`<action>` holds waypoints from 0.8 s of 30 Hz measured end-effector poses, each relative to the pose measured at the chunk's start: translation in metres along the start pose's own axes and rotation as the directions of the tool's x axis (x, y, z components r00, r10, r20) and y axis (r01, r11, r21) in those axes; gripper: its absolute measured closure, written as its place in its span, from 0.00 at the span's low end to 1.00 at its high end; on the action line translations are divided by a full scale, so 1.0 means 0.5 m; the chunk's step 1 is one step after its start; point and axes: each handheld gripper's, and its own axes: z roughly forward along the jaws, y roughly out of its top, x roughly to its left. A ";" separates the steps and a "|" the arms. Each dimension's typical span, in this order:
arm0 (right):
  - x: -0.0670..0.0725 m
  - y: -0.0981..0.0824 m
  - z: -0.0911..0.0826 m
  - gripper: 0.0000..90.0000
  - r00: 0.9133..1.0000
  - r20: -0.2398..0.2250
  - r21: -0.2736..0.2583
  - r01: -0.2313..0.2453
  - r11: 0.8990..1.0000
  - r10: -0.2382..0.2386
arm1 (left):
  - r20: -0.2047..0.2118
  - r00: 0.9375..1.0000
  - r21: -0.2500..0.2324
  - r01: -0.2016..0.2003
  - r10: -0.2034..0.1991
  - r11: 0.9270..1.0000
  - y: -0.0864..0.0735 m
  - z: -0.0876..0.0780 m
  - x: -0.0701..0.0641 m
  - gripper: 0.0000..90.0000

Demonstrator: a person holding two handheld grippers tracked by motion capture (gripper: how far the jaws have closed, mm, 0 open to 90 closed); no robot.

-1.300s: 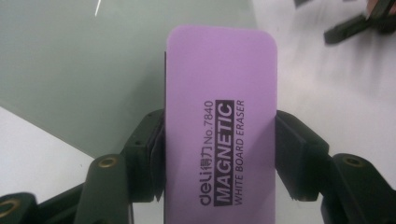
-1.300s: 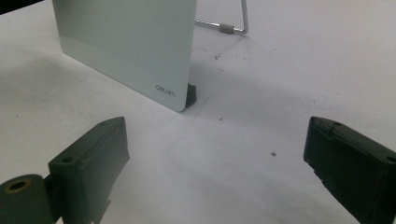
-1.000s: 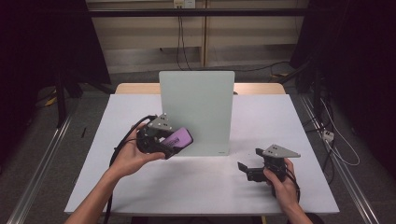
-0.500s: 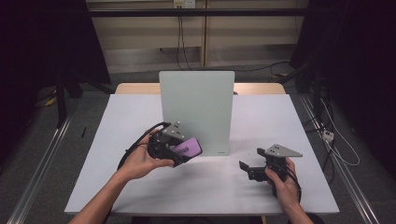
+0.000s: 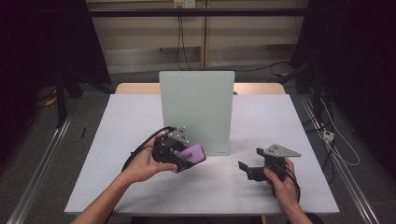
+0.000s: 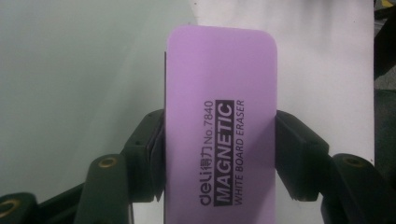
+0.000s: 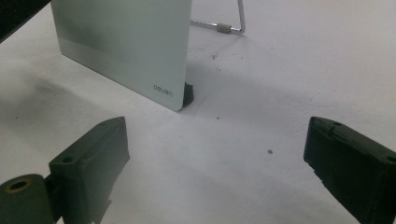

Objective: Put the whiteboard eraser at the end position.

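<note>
A: Where's the eraser (image 6: 219, 130)?
B: Clamped in the left tongs (image 5: 184, 157), just in front of the upright board (image 5: 196, 109), above the bench (image 5: 121, 116).
A: And the right tongs (image 5: 246, 169)?
B: Spread wide, nothing between them, low over the bench.

Eraser's (image 6: 219, 140) lower end cut off below
</note>
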 end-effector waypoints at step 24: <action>0.002 0.000 -0.002 0.08 1.000 0.000 -0.001 0.005 1.000 -0.005 | 0.074 0.997 0.109 -0.020 0.012 0.994 0.009 0.102 -0.023 0.45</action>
